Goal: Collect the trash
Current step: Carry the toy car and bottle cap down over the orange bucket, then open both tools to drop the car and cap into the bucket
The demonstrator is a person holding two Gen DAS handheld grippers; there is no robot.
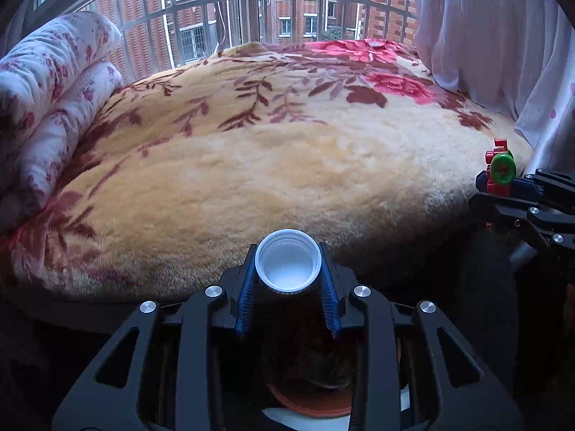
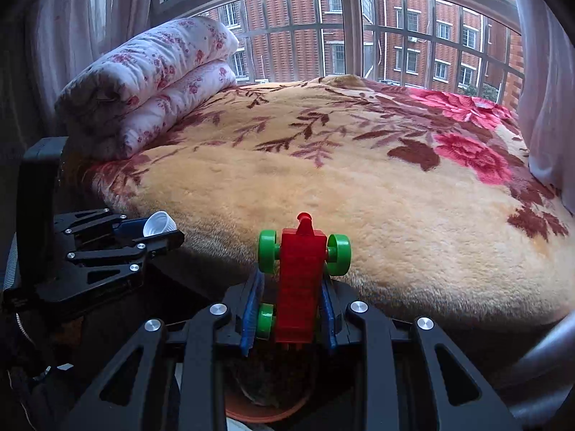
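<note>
- Left wrist view: a bed under a plush floral blanket (image 1: 287, 165) fills the frame, with a folded quilt (image 1: 54, 100) at its left edge and a barred window (image 1: 248, 3) behind.
- The left gripper (image 1: 288, 280) is closed around a white bottle cap (image 1: 288, 265), open side towards the camera, just off the near edge of the bed; the cap is empty.
- Risk: only the blue pads (image 1: 248, 301) pinch the cap's round ribbed wall, so I judge a jolt could squirt it out onto the blanket.
- Below the fingers sits a reddish round rim, perhaps a bin (image 1: 309, 406); its contents cannot be made out.
- Right wrist view: same bed and window.
- The right gripper (image 2: 291, 309) is clamped on a red toy car with green wheels (image 2: 300, 280), nose up, at the near edge.
- Risk: the wheels crowd the pads, so the car could twist loose, or snag on release.
</note>
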